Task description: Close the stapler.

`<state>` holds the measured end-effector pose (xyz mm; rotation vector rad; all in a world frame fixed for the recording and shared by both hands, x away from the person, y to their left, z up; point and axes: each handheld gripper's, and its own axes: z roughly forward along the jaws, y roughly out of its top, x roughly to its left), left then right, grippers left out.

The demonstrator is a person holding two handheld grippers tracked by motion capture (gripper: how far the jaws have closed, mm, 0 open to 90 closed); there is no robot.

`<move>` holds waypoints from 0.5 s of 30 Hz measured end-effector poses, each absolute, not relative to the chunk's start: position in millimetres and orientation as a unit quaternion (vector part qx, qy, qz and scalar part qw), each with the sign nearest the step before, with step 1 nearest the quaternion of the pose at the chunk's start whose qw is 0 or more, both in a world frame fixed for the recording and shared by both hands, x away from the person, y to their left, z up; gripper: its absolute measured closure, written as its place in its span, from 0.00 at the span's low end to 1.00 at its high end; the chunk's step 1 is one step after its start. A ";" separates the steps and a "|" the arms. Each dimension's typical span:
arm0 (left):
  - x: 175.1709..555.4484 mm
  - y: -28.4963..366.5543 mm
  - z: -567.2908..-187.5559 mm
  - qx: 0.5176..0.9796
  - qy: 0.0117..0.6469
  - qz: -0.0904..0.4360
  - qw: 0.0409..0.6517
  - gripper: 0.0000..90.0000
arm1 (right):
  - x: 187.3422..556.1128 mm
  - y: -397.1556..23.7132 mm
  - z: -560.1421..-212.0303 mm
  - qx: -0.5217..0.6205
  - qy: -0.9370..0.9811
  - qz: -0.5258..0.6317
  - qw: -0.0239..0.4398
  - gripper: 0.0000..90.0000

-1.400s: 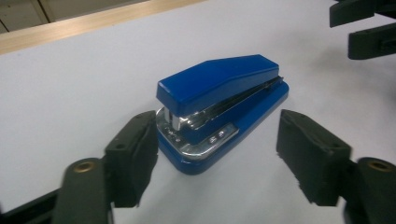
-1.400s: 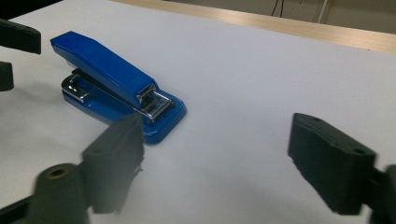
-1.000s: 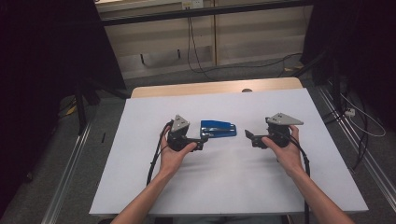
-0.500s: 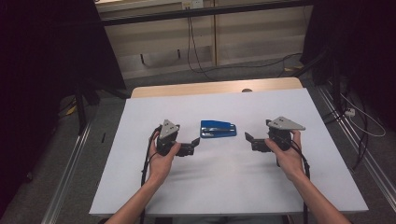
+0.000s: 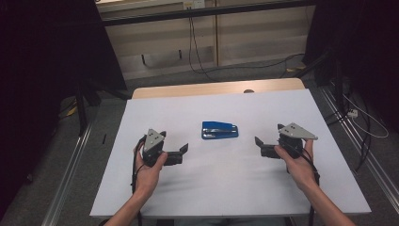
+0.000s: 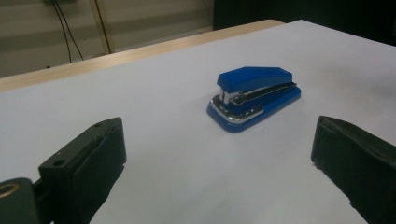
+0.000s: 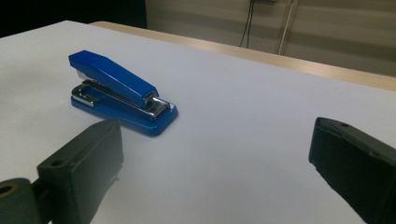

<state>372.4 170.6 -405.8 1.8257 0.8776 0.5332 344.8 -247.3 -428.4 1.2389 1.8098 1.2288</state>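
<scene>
High view: a blue stapler (image 5: 219,130) lies flat on the white table (image 5: 226,188), near its middle, lengthwise across it. The left gripper (image 5: 181,151) rests to the stapler's left and nearer the person, held in a hand (image 5: 149,172), its jaws spread wide and empty, pointing toward the right. The right gripper (image 5: 259,143) sits to the stapler's right, also a little nearer the person, in the other hand (image 5: 299,165), jaws wide apart and empty, pointing left. The stapler lies between the two grippers and slightly beyond them, touching neither; the left one looks about as far from it as the right one

Left gripper view: the stapler (image 6: 254,97) sits ahead of the open jaws and a little right of centre, its metal nose toward the camera, clear table between it and the jaw tips

Right gripper view: the stapler (image 7: 120,93) lies ahead and to the left, just beyond the left jaw's tip, with its hinge end nearer the camera and its raised top sloping up toward the far end. It stands outside the gap between the jaws
</scene>
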 end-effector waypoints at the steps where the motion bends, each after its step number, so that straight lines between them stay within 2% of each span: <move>1: 371.1 174.6 -405.6 0.755 0.364 0.223 0.497 0.04 | 343.0 -249.0 -428.8 0.471 0.684 0.463 0.309 0.03; 15: 352.3 214.6 -406.9 0.743 0.396 0.235 0.485 0.04 | 314.3 -267.6 -427.7 0.488 0.659 0.469 0.326 0.03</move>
